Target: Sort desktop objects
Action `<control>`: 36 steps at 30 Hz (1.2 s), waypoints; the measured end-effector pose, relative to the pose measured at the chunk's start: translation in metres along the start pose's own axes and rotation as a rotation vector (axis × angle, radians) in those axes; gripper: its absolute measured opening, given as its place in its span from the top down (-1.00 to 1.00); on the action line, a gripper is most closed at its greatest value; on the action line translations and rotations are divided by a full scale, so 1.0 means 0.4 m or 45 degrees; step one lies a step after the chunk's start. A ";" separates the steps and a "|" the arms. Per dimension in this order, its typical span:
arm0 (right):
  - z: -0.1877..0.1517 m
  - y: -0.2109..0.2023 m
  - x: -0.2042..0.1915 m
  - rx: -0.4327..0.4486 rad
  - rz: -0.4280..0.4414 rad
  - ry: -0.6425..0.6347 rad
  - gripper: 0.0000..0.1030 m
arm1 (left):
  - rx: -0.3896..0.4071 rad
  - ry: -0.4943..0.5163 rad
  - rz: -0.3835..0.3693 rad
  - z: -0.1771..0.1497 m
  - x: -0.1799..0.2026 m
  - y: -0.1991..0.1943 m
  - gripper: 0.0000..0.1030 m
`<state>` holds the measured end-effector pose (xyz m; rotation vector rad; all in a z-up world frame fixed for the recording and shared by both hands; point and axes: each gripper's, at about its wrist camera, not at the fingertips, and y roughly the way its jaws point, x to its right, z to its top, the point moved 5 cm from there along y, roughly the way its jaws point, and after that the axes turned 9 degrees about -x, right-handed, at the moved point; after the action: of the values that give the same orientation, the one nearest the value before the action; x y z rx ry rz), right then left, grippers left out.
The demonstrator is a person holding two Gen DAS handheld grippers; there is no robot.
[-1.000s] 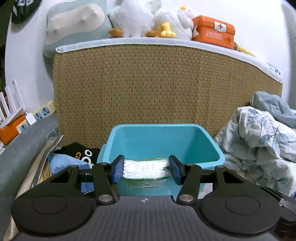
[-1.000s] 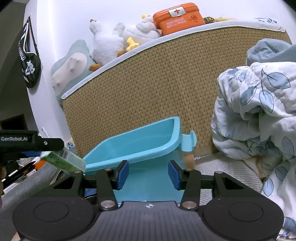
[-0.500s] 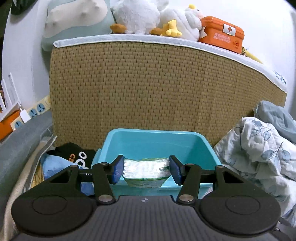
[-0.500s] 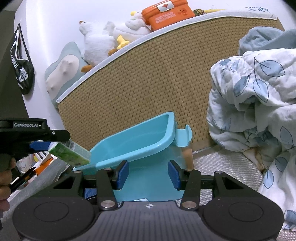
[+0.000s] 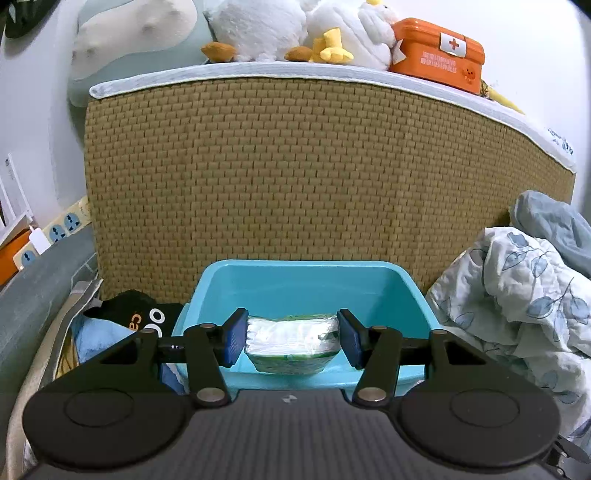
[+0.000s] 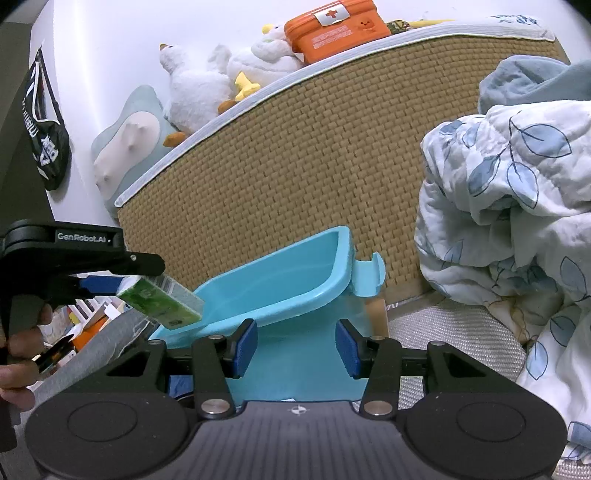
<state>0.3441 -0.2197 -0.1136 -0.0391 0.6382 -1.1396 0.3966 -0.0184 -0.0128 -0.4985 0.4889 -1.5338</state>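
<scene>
A small green-and-white plastic-wrapped tissue pack is clamped between the blue pads of the left tongs, pressed on both short ends. It's held up in the air right over the near rim of the turquoise plastic tub, not set inside yet. From the right wrist view the same pack can be seen tilted, its far end dipping toward the tub's left corner, with the left tongs and a bit of a hand gripping the handle at the left edge.

The right tongs are standing apart with nothing between the pads, just the tub's turquoise wall seen through the gap.

The tub is parked against a tall woven straw-coloured headboard panel. On the ledge on top, a white plush duck and an orange first-aid tin with a red cross are lined up. A crumpled white quilt with blue leaf print is piled just right of the tub, and a black cloth item with white lettering is tucked in at its left.
</scene>
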 end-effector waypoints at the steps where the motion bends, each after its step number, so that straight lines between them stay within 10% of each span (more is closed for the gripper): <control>1: 0.000 0.000 0.001 0.000 0.000 0.003 0.01 | 0.006 0.009 0.015 0.001 0.002 0.004 -0.09; 36: 0.012 0.012 0.022 -0.017 0.011 0.076 0.01 | -0.340 -0.097 0.026 -0.032 -0.031 0.234 -0.09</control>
<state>0.3530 -0.2265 -0.1154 -0.0140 0.6985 -1.1315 0.4648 -0.0079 -0.0783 -0.7531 0.6410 -1.4318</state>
